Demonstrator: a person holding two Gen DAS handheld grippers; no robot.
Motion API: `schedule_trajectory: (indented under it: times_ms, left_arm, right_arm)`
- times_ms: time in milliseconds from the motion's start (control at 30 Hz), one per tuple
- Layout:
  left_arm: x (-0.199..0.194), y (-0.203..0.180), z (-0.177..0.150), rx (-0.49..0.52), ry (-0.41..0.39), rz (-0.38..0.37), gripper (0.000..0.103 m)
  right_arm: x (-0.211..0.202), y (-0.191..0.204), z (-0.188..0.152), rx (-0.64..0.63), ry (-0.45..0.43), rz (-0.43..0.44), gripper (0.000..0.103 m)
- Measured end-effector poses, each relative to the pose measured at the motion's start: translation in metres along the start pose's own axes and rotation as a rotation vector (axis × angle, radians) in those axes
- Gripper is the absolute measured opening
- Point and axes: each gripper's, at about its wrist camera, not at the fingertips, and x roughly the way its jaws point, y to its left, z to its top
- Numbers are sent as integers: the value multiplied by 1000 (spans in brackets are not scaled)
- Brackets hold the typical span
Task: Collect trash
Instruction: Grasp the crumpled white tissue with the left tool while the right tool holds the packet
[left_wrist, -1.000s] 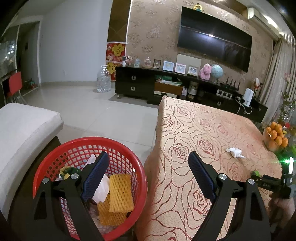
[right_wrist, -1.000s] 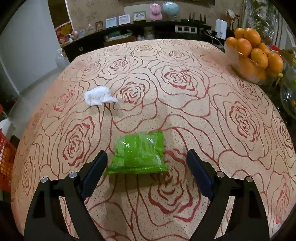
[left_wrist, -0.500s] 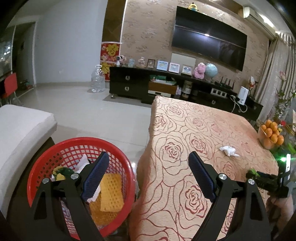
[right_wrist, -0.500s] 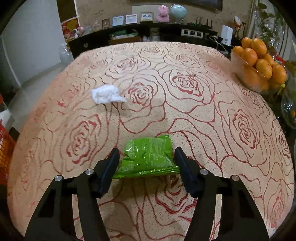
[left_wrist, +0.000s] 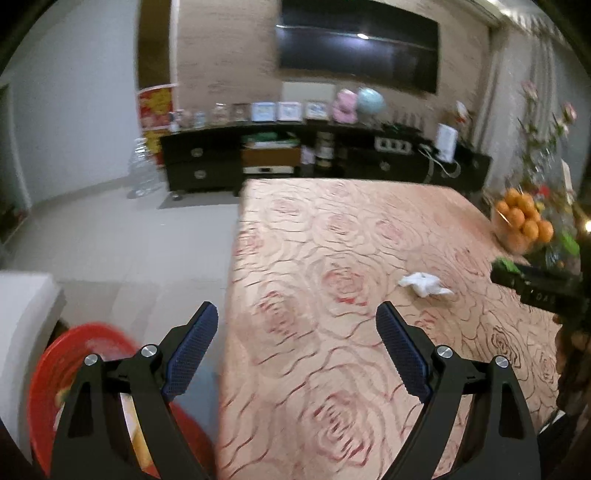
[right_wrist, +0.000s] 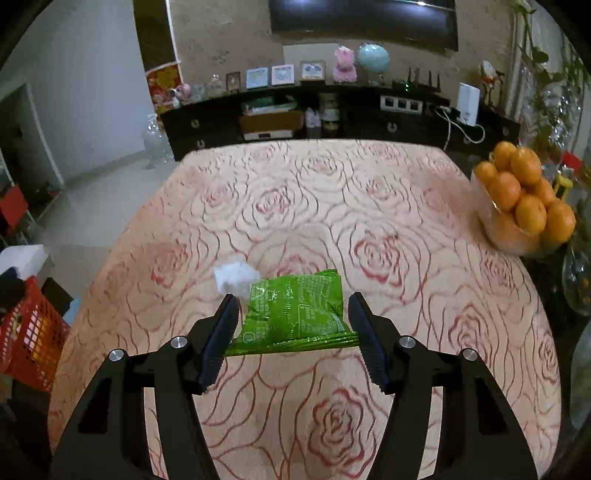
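Your right gripper (right_wrist: 291, 325) is clamped on the green wrapper (right_wrist: 293, 312), held above the rose tablecloth (right_wrist: 369, 206). Your left gripper (left_wrist: 295, 350) stands wide apart, holding nothing. Crumpled tissue (left_wrist: 423, 284) lies on the cloth; the red basket (left_wrist: 48, 373) sits beside the table.

Table (right_wrist: 369, 424): covered by a peach cloth with red rose outlines. On it: crumpled white tissue (right_wrist: 236, 276), just beyond the right gripper (right_wrist: 291, 332) and slightly to its left; glass bowl (right_wrist: 517, 236) heaped with oranges (right_wrist: 524, 184), far right of that gripper, at the table's edge.
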Motion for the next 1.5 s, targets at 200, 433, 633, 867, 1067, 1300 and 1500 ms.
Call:
schedule_trajectory:
  times_ms: [200, 433, 633, 867, 1067, 1300, 1500]
  left_arm:
    - [53, -48, 19, 113, 55, -89, 84]
    - [113, -105, 26, 243, 137, -192, 84]
    - [145, -133, 26, 275, 175, -277, 84]
    - [179, -146, 17, 260, 236, -298, 84]
    - [192, -151, 15, 253, 260, -326, 54]
    - [191, -156, 15, 261, 252, -344, 33]
    - [179, -158, 18, 275, 219, -325, 32]
  right_arm:
    - [0, -17, 0, 55, 20, 5, 60]
    - [4, -43, -3, 130, 53, -15, 60]
    - [4, -55, -7, 191, 86, 38, 60]
    - [12, -57, -8, 206, 109, 34, 60]
    - [14, -64, -8, 228, 114, 32, 60]
    - [14, -67, -8, 237, 117, 27, 60]
    - [12, -68, -8, 234, 108, 18, 60]
